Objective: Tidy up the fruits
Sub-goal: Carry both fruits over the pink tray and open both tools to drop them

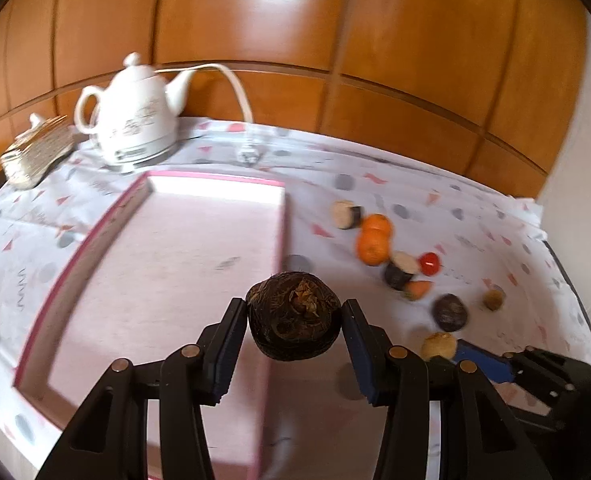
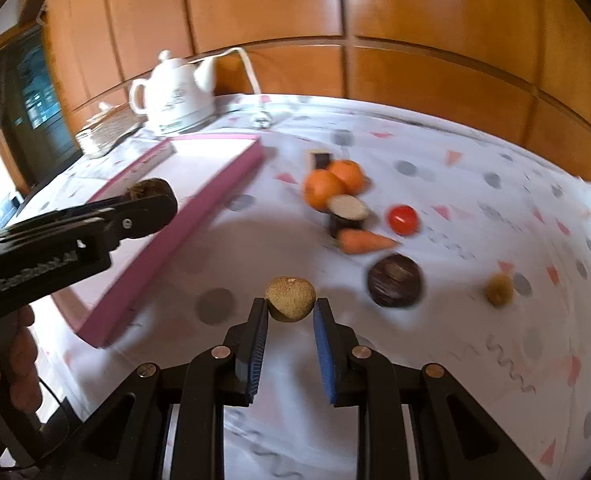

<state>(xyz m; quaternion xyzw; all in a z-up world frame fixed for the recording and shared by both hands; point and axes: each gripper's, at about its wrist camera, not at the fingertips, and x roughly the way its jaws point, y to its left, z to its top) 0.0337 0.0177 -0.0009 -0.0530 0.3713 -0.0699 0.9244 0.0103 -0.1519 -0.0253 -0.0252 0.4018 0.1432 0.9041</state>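
Observation:
My left gripper (image 1: 294,322) is shut on a dark brown round fruit (image 1: 294,316) and holds it above the right edge of the pink tray (image 1: 143,264). My right gripper (image 2: 291,312) has a small tan round fruit (image 2: 290,298) between its fingertips, low over the cloth. The left gripper also shows in the right wrist view (image 2: 151,204), over the tray (image 2: 199,196). On the cloth lie two oranges (image 2: 331,184), a red tomato (image 2: 402,219), a carrot (image 2: 365,241), a dark round fruit (image 2: 394,280), a small tan fruit (image 2: 499,289) and two dark-skinned cut pieces (image 2: 347,212).
A white teapot (image 1: 135,120) with a white cord (image 1: 239,92) stands at the back left, beside a stack of woven coasters (image 1: 35,152). A patterned white cloth (image 2: 495,200) covers the table. Wooden panelling (image 1: 335,20) is behind. The table edge is at the right (image 1: 567,272).

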